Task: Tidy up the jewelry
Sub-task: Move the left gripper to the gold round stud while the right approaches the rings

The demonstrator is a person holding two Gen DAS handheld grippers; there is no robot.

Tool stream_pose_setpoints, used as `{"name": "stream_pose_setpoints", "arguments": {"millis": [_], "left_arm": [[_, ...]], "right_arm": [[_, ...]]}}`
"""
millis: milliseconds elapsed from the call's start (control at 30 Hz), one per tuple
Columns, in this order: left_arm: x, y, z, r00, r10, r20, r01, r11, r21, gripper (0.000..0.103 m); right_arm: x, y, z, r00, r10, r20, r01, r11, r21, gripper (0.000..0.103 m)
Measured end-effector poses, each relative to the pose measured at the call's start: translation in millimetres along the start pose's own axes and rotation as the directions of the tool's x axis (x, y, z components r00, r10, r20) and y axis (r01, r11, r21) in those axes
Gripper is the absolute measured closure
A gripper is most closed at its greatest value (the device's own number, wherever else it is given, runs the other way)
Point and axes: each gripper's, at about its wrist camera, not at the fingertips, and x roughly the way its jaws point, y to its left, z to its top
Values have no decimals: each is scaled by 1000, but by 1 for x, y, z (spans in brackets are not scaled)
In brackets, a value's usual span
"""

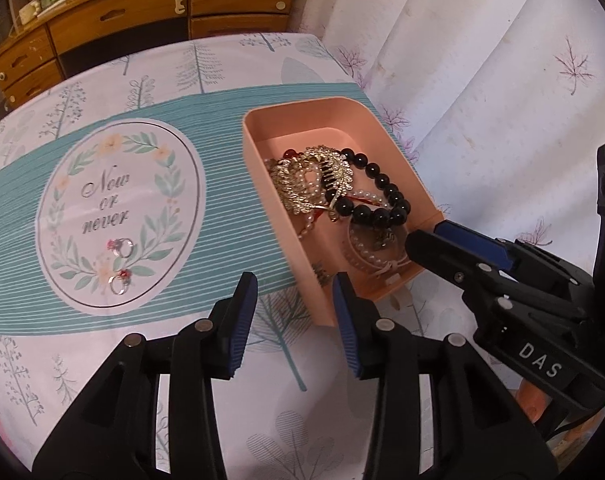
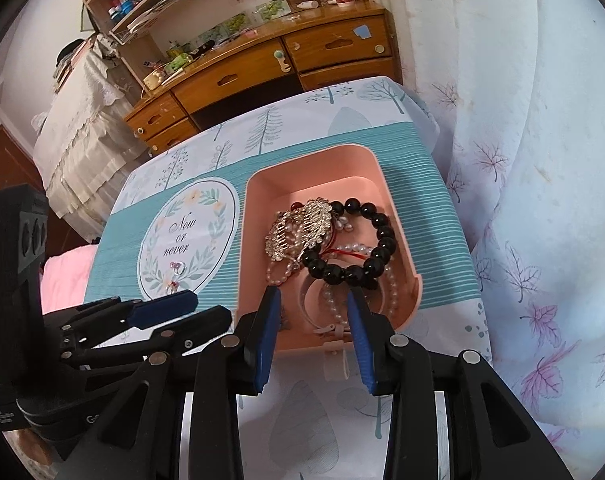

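A pink open box (image 1: pixel 262 184) (image 2: pixel 398 216) sits on the table and holds a black bead bracelet (image 1: pixel 382 196) (image 2: pixel 376 240), a gold hair comb (image 1: pixel 302 184) (image 2: pixel 298 232) and pearl strands (image 2: pixel 334 300). Two rings (image 1: pixel 120 264) (image 2: pixel 174 276) lie on the round "Now or never" print left of the box. My left gripper (image 1: pixel 294 308) (image 2: pixel 182 312) is open and empty at the box's near left corner. My right gripper (image 2: pixel 314 332) (image 1: pixel 426 236) is open and empty over the box's near end.
The table (image 1: pixel 142 340) wears a teal and white tree-print cloth. A white leaf-print curtain (image 1: pixel 482 60) (image 2: pixel 542 160) hangs right of it. A wooden drawer desk (image 1: pixel 142 20) (image 2: pixel 262 68) stands behind the far edge. A pink cloth (image 2: pixel 62 276) lies at the left.
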Motion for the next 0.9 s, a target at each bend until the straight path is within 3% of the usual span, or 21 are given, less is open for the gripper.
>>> {"name": "stream_pose_setpoints", "arguments": {"millis": [533, 733, 900], "left_arm": [[-28, 25, -29, 997, 66, 48, -66, 998, -20, 67], [-49, 60, -45, 997, 46, 64, -41, 996, -79, 67], [-71, 103, -59, 994, 70, 89, -54, 984, -170, 67]], "right_arm": [[4, 23, -15, 1000, 13, -18, -14, 997, -72, 68], [5, 43, -20, 999, 31, -29, -35, 993, -117, 68], [9, 67, -22, 997, 68, -49, -75, 984, -164, 68]]}}
